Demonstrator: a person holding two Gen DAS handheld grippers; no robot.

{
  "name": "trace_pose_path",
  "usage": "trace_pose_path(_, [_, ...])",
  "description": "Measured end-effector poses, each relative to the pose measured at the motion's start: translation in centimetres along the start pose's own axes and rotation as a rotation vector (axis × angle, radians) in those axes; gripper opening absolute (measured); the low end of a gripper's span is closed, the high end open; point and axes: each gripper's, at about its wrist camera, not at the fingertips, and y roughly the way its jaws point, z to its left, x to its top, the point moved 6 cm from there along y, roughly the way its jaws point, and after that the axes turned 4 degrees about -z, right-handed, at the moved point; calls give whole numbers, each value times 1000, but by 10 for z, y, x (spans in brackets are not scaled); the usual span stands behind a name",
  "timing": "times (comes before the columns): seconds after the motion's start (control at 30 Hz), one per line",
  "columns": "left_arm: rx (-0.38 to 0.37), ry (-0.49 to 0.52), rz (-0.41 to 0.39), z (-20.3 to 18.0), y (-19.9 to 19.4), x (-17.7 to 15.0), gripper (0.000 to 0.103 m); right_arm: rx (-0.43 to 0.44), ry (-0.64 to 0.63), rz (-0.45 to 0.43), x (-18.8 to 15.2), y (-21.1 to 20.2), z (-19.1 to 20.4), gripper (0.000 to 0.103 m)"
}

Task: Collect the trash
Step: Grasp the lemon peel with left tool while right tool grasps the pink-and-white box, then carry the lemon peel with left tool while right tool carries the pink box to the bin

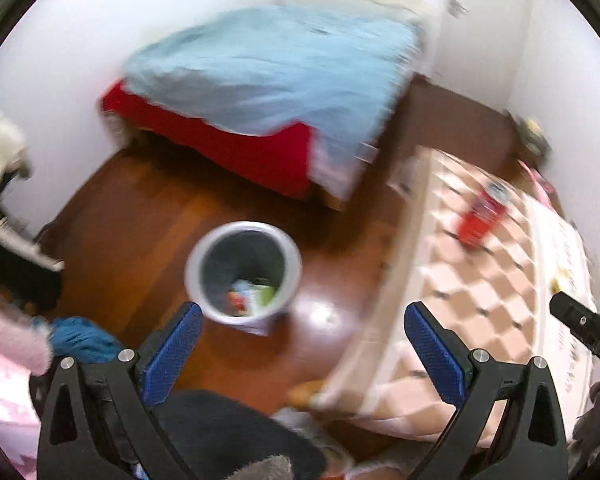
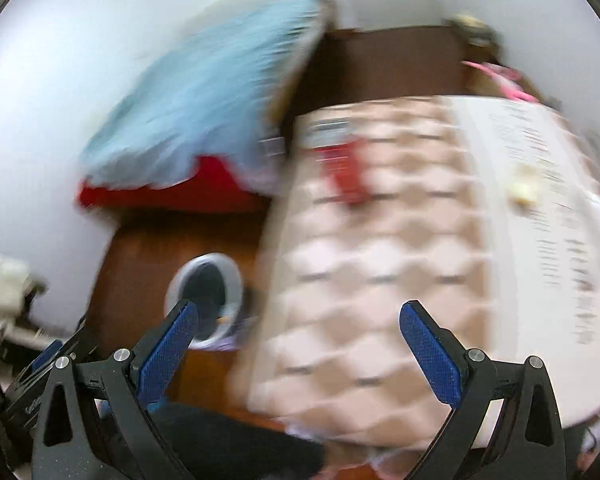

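Trash bin unlabelled; red can lettering blurred; both grippers' fingers wide, empty.

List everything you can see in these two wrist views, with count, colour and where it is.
bin: one, white rim, dark inside, on the wooden floor, some trash at the bottom
can: one, red, lying on the checked table
table: one, pink and white checked cover, right of the bin
paper sheet: one, white, printed, on the table's far side
bed: one, light blue cover over red, by the wall
blue cloth: one, on the floor, near left
left tool: one, black with blue pads, open, empty
right tool: one, the same colours, open, empty
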Motion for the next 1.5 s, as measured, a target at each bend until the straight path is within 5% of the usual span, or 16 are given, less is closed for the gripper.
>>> trace_pose_path(0.3, [-160,288,201,-247,86,-21,103,-370,203,88,55,-5,-283,102])
trace_pose_path(0.5, [-225,441,278,-357,122,-29,103,-418,210,220,71,40,-384,91])
trace_pose_path(0.57, [-238,478,275,-378,128,-26,103,-421,184,247,72,56,-395,87])
trace_pose_path(0.7, [-295,562,288,-423,138,-24,102,-371,138,244,82,72,-397,54])
trace_pose_path(0.87, [-329,697,341,-468,163,-36,100,-367,222,201,92,66,-414,54])
trace_pose_path(0.9, [-321,715,347,-472,169,-38,85,-357,237,201,91,66,-419,54])
trace_pose_path(1.1, [-369,702,363,-478,168,-42,39,-361,217,209,92,65,-416,54])
trace_pose_path(1.5, [-341,689,244,-456,126,-38,32,-367,171,153,86,51,-391,53])
